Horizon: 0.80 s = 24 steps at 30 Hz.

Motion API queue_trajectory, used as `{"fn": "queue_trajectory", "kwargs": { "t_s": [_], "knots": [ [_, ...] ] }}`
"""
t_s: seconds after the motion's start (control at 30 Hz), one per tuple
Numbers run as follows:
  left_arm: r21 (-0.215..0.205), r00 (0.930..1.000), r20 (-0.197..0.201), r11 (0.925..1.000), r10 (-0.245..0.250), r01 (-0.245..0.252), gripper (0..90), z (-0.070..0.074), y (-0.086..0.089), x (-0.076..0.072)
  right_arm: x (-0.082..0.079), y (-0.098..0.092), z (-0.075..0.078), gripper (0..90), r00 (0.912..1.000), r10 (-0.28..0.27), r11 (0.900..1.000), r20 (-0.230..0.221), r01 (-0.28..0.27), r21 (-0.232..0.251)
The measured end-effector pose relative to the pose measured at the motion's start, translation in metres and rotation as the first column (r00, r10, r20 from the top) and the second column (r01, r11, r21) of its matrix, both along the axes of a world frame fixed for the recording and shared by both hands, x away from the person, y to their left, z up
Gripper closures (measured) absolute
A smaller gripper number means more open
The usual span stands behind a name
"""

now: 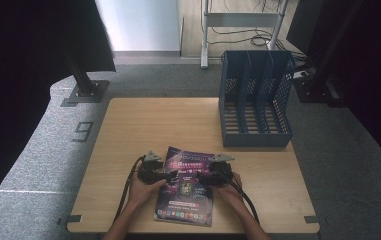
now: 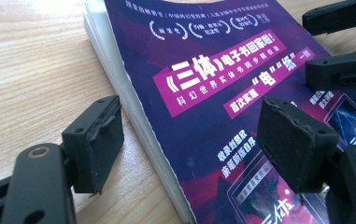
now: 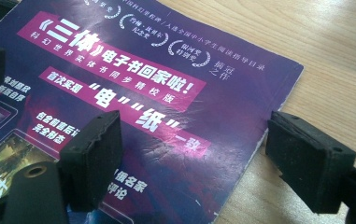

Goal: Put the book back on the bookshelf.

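Note:
A thick book with a purple cover and white Chinese print lies flat near the table's front edge. My left gripper is open and low over the book's left edge. In the left gripper view the book has its page edge between the jaws of the left gripper, one over wood, one over the cover. My right gripper is open too. In the right gripper view the right gripper straddles the right edge of the book. The two grippers face each other, close together, above the cover.
A blue mesh file rack with several upright slots stands at the table's back right. Bare wood lies to the left and behind the book. Black stand bases and cables sit on the grey floor beyond the table.

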<state>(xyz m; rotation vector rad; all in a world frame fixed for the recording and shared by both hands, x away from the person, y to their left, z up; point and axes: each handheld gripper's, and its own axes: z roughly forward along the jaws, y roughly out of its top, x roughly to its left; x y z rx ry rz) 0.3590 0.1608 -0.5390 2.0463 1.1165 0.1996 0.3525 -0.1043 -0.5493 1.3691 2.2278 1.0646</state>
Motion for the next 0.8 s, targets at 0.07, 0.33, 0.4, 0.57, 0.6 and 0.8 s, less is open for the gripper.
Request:
{"fn": "queue_trajectory", "kwargs": {
  "t_s": [0.07,0.33,0.4,0.57,0.6,0.8],
  "knots": [
    [0.004,0.9999,-0.011,1.0000,-0.004,0.004,21.9,-0.0022,-0.0020,0.0004,-0.0001,-0.0002,-0.0003,18.6,1.0000,0.000,1.000,0.003,0.000,0.002],
    [-0.001,0.9999,-0.013,1.0000,0.000,0.000,19.9,-0.0041,-0.0053,-0.0004,-0.0004,-0.0004,-0.0007,18.4,1.0000,-0.001,1.000,0.005,0.001,0.005],
    [-0.016,0.9998,-0.020,0.9998,0.007,-0.007,19.8,-0.0042,-0.0044,-0.0002,-0.0005,-0.0004,-0.0009,18.5,1.0000,-0.001,1.000,0.007,0.001,0.005],
    [-0.013,0.9998,-0.016,0.9998,0.014,-0.014,19.9,-0.0044,-0.0054,-0.0012,-0.0011,-0.0001,-0.0013,18.5,0.9999,-0.006,1.000,0.011,0.006,0.007],
    [-0.014,0.9997,-0.015,0.9998,0.017,-0.017,19.9,-0.0045,-0.0058,-0.0015,-0.0011,0.0000,-0.0014,18.5,0.9999,-0.007,1.000,0.012,0.007,0.007],
    [-0.034,0.9991,-0.032,0.9990,0.029,-0.030,21.1,-0.0031,-0.0046,-0.0026,-0.0014,0.0003,-0.0015,18.5,0.9999,-0.011,1.000,0.013,0.011,0.008]
  ]
}}
